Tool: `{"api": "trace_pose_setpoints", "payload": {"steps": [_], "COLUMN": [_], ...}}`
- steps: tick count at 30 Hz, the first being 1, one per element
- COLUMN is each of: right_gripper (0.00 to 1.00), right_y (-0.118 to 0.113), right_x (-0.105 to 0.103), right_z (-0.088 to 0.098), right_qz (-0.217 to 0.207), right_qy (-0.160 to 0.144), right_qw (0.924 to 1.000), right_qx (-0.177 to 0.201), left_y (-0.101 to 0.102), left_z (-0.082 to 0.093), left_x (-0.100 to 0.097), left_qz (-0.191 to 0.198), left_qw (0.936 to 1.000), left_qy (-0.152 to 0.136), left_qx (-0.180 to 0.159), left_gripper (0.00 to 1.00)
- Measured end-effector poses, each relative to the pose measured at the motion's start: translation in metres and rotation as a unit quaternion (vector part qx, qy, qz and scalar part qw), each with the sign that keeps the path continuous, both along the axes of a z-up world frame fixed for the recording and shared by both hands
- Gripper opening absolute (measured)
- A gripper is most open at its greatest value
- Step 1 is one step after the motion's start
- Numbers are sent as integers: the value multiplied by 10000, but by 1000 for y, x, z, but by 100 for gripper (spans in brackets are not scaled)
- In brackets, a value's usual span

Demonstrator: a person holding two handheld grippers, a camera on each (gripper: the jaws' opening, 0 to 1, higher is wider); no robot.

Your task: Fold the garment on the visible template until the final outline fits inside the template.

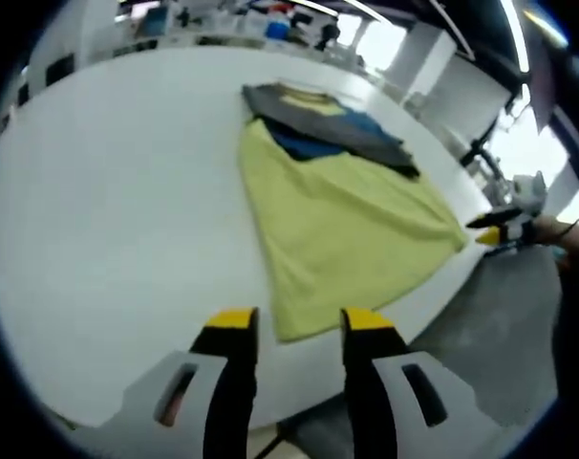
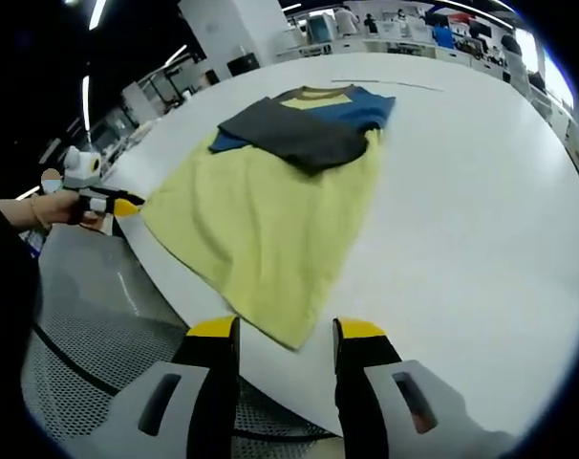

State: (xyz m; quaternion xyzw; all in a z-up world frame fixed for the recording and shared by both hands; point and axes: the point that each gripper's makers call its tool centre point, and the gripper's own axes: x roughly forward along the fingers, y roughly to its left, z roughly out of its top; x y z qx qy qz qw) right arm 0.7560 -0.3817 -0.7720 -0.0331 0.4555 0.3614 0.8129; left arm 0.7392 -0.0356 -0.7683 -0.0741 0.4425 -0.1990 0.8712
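A garment lies flat on the white table (image 1: pixel 108 191) (image 2: pixel 481 191). Its yellow body (image 1: pixel 347 229) (image 2: pixel 261 215) has the hem toward me, and a dark grey sleeve (image 1: pixel 337 124) (image 2: pixel 294 134) is folded across the blue chest (image 1: pixel 309 145) (image 2: pixel 361 107). My left gripper (image 1: pixel 299 325) is open just short of one hem corner (image 1: pixel 288 333), touching nothing; it also appears as the left gripper (image 2: pixel 117 204), held by a hand at the table edge. My right gripper (image 2: pixel 288 330) is open before the other hem corner (image 2: pixel 291 341). It shows as the right gripper (image 1: pixel 500 232) beside the far hem corner.
The table's rounded edge runs close under both grippers. Beyond it are grey floor (image 1: pixel 504 325) and a grey mesh surface (image 2: pixel 79 382). Cluttered benches (image 1: pixel 270 24) (image 2: pixel 385 24) stand behind the table, and wide bare tabletop lies on either side of the garment.
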Motion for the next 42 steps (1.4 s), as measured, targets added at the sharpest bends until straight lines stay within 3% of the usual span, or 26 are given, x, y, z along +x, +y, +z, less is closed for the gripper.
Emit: {"api": "trace_pose_setpoints", "payload": {"steps": [7,23,28,42], "right_gripper": [33,17,12,4], "right_y": [2,3,0,4], "right_x": [-2,5,8,5], "right_z": [-5,-12,-13,-12], "right_qz": [62,378,621,764], "right_qy": [35,-214,-389,-506], "right_qw": [10000,9976,9932,9913], "right_qx": [-51,-537,-903,-949], "left_y": [-4,-3,-1,1], "left_z": [-2,-4,-5,-5], "left_x": [-1,2,3,6], "left_qz": [-90,-166,-159,-342], "left_qw": [9999,9994,9992,9973], "left_qy": [-65,-106,-114,-188], "left_qx": [85,275,349,629], "left_gripper": [26,15,11,3]}}
